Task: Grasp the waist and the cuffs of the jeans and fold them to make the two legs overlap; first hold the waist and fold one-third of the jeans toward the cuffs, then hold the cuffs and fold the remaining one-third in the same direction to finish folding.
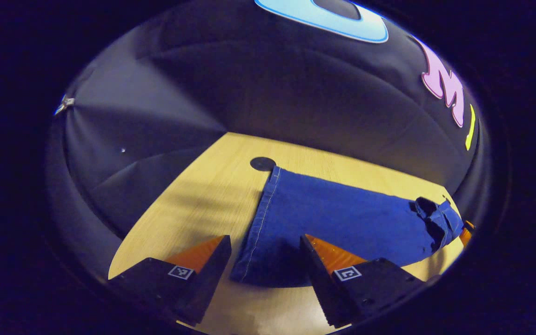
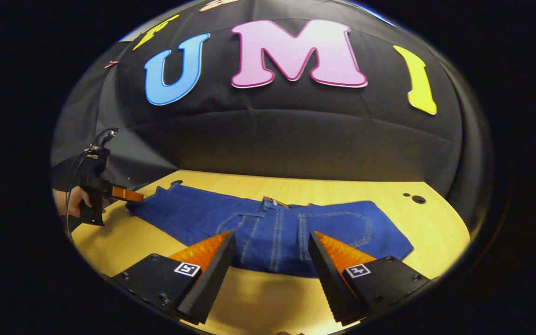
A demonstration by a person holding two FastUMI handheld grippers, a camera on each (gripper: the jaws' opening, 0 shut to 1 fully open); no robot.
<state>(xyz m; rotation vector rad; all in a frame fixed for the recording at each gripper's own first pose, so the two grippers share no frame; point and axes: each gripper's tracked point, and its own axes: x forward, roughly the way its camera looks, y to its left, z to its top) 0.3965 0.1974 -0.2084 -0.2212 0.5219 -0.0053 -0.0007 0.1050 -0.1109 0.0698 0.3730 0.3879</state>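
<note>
Jeans [image 2: 268, 228] flat mid-frame on bench [image 2: 435, 232], legs not yet overlapped. Left gripper [image 1: 265, 260] at cuff hem, right gripper [image 2: 271, 260] at waist, both jaws released. We pinch near edges only, lift together, lay leg on leg.

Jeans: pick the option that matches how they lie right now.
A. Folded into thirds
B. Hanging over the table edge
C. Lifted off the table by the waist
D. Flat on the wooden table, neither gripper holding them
D: the jeans lie spread flat on the table, while the right gripper and the left gripper both hover open, gripping no cloth.
</note>
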